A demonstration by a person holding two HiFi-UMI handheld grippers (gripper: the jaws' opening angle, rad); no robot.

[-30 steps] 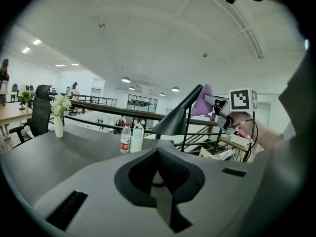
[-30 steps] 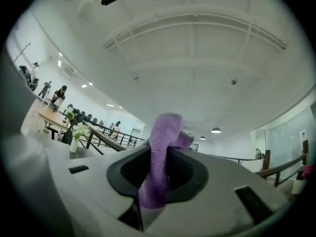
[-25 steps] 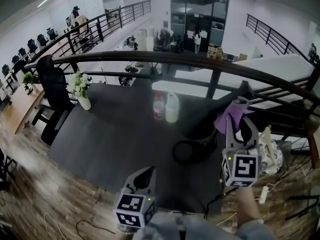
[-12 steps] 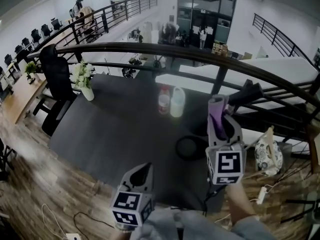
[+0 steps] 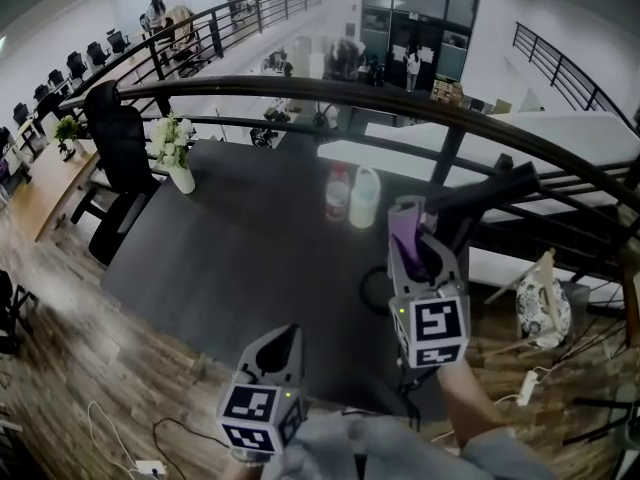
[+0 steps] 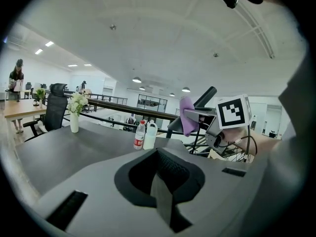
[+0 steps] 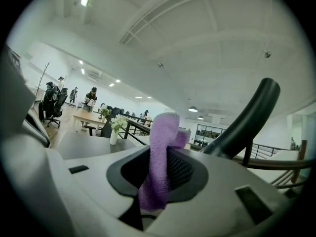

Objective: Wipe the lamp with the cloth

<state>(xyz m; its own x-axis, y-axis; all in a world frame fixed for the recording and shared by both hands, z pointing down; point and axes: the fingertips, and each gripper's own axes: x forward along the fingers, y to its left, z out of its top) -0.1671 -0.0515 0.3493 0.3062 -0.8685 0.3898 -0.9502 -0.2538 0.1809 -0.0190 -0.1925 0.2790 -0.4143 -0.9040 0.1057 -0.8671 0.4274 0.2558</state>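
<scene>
Right gripper (image 5: 412, 236) is clamped on the purple cloth (image 7: 159, 162). The cloth is pinched between the jaws as a bunched strip, with a tuft past the tips and a tail hanging below. Left gripper (image 5: 283, 340) has its jaws together with nothing between them. It is held low near the person's body, well apart from the work. The lamp (image 5: 482, 192) is the black one at the right end of the dark table (image 5: 250, 238). Its slanted arm rises up and to the right just beyond the cloth. In the right gripper view the arm (image 7: 247, 118) sits beside the tuft, and I can't tell whether they touch. The gripper hides most of the base. My read: this is the approach to the first stroke, and no wiping is confirmed yet. To do it well, lead with the tuft so cloth meets the arm, not jaw plastic. Run along the slant of the arm rather than across it, using light pressure. The lamp looks light and top-heavy, so a side push could swing or tip it. I'd bring the idle left gripper in to steady the base. The two bottles (image 5: 352, 196) stand near on the left, so sweep away from them.
</scene>
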